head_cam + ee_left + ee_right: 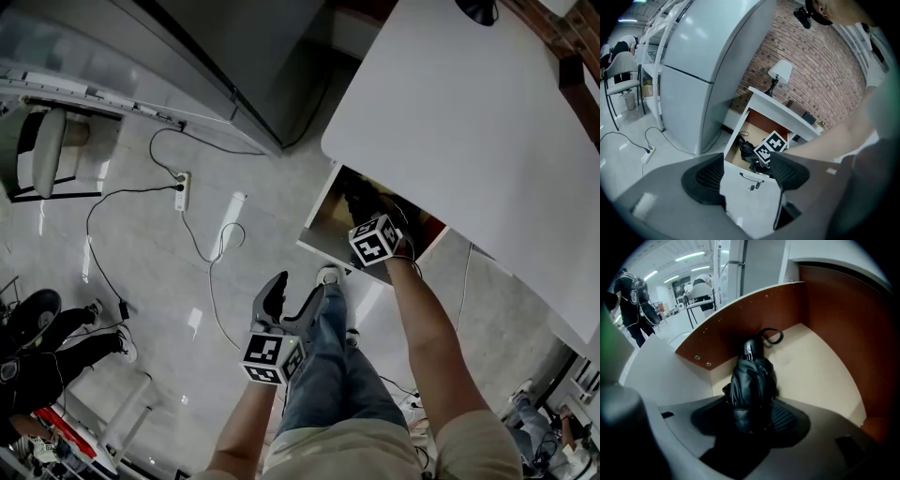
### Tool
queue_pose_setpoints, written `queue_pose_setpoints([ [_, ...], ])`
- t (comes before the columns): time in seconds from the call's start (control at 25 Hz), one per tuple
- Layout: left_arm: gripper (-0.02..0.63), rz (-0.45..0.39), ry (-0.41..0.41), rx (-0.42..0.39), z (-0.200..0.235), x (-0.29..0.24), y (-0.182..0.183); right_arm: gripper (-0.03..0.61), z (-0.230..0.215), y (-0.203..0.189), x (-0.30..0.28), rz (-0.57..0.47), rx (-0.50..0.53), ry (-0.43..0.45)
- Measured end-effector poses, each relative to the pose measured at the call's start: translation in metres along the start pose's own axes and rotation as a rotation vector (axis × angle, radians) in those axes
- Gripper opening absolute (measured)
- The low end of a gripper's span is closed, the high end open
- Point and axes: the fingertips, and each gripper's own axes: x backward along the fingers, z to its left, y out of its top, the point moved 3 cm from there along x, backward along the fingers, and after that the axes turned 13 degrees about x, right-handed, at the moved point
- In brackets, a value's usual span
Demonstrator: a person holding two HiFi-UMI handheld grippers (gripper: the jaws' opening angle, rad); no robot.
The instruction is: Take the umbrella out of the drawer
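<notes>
A folded black umbrella (752, 380) with a wrist loop lies in the open drawer (740, 329), near its brown side wall. My right gripper (750, 417) reaches steeply down into the drawer, and its pads sit against both sides of the umbrella's near end. From the head view only its marker cube (375, 241) shows over the drawer (319, 220); the jaws are hidden. My left gripper (295, 298) hangs open and empty in front of the drawer, above the floor. In the left gripper view, its pads (710, 176) frame the white drawer front (750, 201) and the umbrella (743, 150).
The white desk top (469, 122) overhangs the drawer. A tall grey cabinet (693, 79) stands left of the desk, and a lamp (780, 72) sits on top. A power strip (183, 190) and cables lie on the floor. A chair (47, 150) and another person (37, 356) are at left.
</notes>
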Motion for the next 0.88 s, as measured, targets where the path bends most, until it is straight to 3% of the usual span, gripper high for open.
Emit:
queue_pose_setpoints([
  [0.2,0.311,-0.007,-0.004,-0.007,-0.01,0.007,0.003,0.235,-0.004,0.004,0.014,0.006,-0.023,0.037],
  [0.88,0.311,-0.116,-0.021,-0.073,-0.087,0.076,-0.004,0.232,0.007,0.027,0.188,-0.28,-0.076,-0.038],
])
